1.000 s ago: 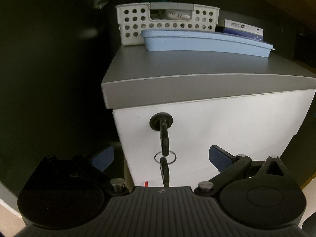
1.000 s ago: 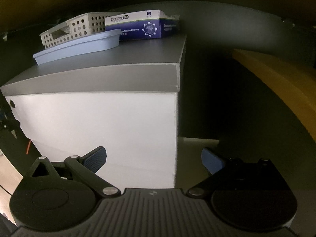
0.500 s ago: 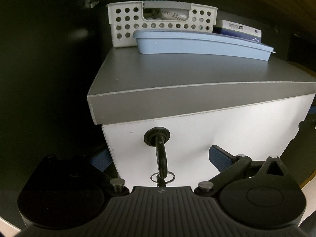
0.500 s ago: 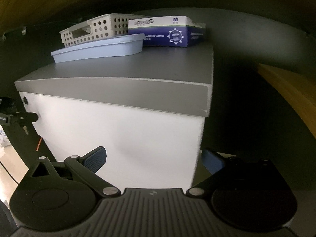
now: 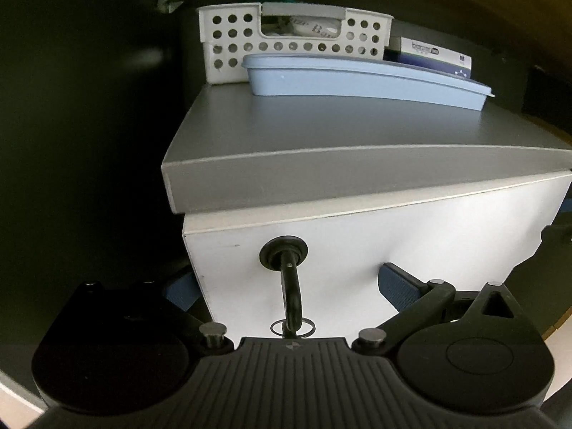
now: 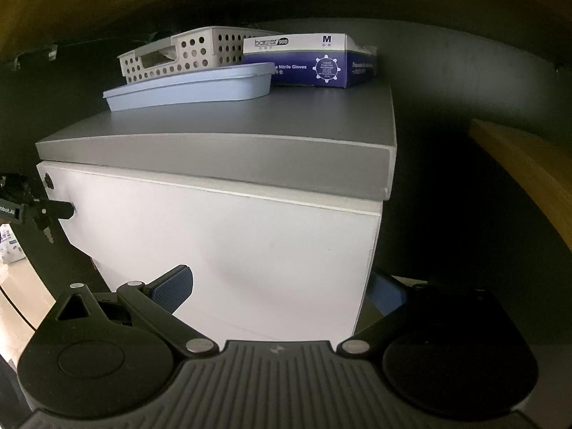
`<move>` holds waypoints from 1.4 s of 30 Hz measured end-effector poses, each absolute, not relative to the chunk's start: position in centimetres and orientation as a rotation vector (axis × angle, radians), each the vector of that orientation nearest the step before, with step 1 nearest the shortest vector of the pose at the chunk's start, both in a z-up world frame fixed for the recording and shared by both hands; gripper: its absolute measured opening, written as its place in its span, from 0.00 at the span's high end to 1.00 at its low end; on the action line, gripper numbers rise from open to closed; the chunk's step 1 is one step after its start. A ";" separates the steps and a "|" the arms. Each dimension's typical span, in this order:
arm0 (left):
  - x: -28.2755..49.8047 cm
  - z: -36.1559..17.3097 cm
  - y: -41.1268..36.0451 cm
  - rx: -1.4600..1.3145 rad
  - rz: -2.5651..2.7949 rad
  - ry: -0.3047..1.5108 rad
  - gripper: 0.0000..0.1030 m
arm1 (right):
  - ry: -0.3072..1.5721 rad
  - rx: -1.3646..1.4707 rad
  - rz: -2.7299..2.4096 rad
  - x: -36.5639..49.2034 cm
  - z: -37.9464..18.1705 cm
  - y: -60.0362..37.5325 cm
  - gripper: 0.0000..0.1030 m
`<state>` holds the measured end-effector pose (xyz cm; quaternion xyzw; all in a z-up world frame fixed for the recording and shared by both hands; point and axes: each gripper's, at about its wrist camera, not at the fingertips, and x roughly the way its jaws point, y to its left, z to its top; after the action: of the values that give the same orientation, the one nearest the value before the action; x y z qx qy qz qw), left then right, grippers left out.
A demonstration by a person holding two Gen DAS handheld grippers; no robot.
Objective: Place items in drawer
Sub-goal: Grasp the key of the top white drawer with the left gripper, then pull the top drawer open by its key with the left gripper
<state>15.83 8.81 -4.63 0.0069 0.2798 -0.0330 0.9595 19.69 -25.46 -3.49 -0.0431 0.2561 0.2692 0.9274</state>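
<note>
Right gripper [image 6: 282, 287]: jaws spread wide, nothing between the blue pads; the left pad [image 6: 171, 287] lies against the white front, the right pad [image 6: 384, 295] sits past the cabinet's right corner.
Drawer front [image 6: 232, 250]: white, shut, straight ahead of the claw and close.
Cabinet top [image 6: 250, 125]: grey slab above the claw.
Blue tray [image 6: 189, 87]: on the top, up and left of the claw.
White basket [image 6: 189, 53]: perforated, just behind the tray.
Glove box [image 6: 314, 60]: blue and white, marked M, right of the basket.
Left gripper [image 6: 39, 211]: far left, at the front's left edge by the lock [image 6: 48, 180]; its jaws cannot be judged.
</note>
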 end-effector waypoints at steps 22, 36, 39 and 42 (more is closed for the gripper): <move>9.2 -4.9 8.0 -0.002 -0.057 0.572 0.00 | 0.545 -0.056 0.545 13.1 -3.2 -26.9 0.00; 5.7 -4.9 7.6 -0.009 -0.058 0.580 0.00 | 0.537 -0.062 0.467 9.3 -3.2 -27.3 0.13; 5.2 -4.9 7.7 -0.020 -0.059 0.583 0.00 | 0.544 -0.059 0.470 8.9 -3.1 -27.5 0.14; 4.6 -4.8 7.7 -0.030 -0.055 0.581 0.00 | 0.551 -0.063 0.471 8.5 -3.0 -27.6 0.15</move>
<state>4.65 7.70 -4.80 -0.0149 0.2864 -0.0272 0.9576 8.47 -27.65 -2.98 -0.0306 0.2694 0.2305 0.9345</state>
